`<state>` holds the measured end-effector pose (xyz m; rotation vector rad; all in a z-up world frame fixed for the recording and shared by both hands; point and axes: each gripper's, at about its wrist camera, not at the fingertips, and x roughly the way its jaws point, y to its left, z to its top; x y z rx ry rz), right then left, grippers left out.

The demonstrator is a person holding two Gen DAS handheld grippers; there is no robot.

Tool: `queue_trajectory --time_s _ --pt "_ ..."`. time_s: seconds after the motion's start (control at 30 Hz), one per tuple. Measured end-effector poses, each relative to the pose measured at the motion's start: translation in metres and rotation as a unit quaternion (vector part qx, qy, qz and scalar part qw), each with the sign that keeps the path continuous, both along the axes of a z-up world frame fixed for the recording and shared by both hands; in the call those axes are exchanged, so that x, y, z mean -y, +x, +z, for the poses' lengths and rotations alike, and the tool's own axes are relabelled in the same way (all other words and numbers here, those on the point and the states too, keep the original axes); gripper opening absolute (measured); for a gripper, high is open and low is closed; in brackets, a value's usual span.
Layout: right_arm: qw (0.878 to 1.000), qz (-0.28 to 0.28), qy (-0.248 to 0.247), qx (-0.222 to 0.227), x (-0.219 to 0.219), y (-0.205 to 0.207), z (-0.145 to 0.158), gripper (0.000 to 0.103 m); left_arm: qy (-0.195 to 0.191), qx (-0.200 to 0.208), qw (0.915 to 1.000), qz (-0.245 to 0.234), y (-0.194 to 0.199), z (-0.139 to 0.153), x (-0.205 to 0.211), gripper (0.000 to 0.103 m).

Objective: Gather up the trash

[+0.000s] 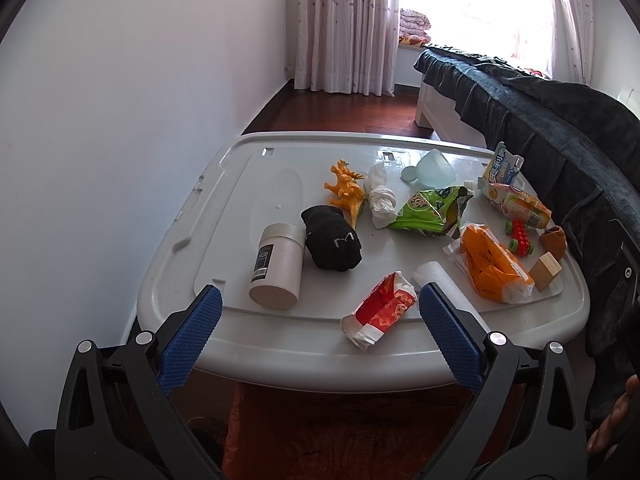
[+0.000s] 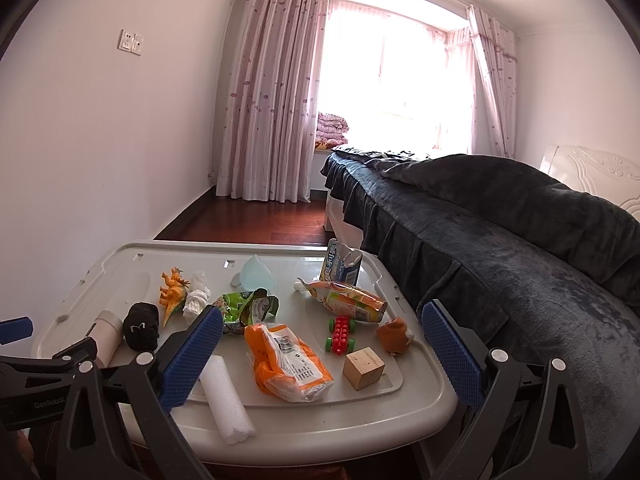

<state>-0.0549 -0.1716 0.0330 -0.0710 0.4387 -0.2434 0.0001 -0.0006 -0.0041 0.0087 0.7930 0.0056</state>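
Observation:
A white plastic lid (image 1: 224, 216) (image 2: 120, 260) serves as the table. On it lie a red wrapper (image 1: 380, 306), an orange wrapper (image 1: 490, 264) (image 2: 286, 354), a green snack bag (image 1: 430, 210) (image 2: 246, 306), a crumpled tissue (image 1: 380, 196) (image 2: 197, 298), a white foam roll (image 1: 434, 276) (image 2: 226, 398), a squashed juice carton (image 1: 516, 200) (image 2: 348, 298) and a milk carton (image 1: 502, 166) (image 2: 342, 266). My left gripper (image 1: 320, 330) is open at the near edge, the red wrapper between its fingers. My right gripper (image 2: 322, 354) is open, around the orange wrapper.
Toys and other items share the lid: an orange dinosaur (image 1: 346, 190), a black sock (image 1: 332, 240), a white canister (image 1: 276, 266), a red toy car (image 2: 340, 334), a wooden block (image 2: 363, 369), a brown plush (image 2: 394, 334), a pale blue cup (image 1: 432, 168). A dark-covered bed (image 2: 500, 220) stands on the right.

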Motion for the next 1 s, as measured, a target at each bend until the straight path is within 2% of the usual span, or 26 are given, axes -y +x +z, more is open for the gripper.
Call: queue_trajectory --time_s 0.67,0.77,0.87,1.0 --pt "1.0 -0.002 -0.002 0.0 0.002 -0.001 -0.001 0.098 -0.001 0.0 1.0 0.001 0.0 0.0 -0.002 0.096" --pt "1.0 0.0 -0.014 -0.006 0.003 0.0 -0.012 0.098 -0.001 -0.002 1.0 0.003 0.0 -0.002 -0.008 0.096" --pt "0.999 0.019 -0.017 -0.028 -0.001 0.004 -0.029 0.098 -0.011 -0.009 0.9997 -0.02 -0.002 -0.011 -0.016 0.096" --pt "0.995 0.072 0.008 -0.061 -0.016 0.012 -0.05 0.098 -0.012 -0.018 0.999 -0.039 -0.015 -0.029 -0.024 0.096"
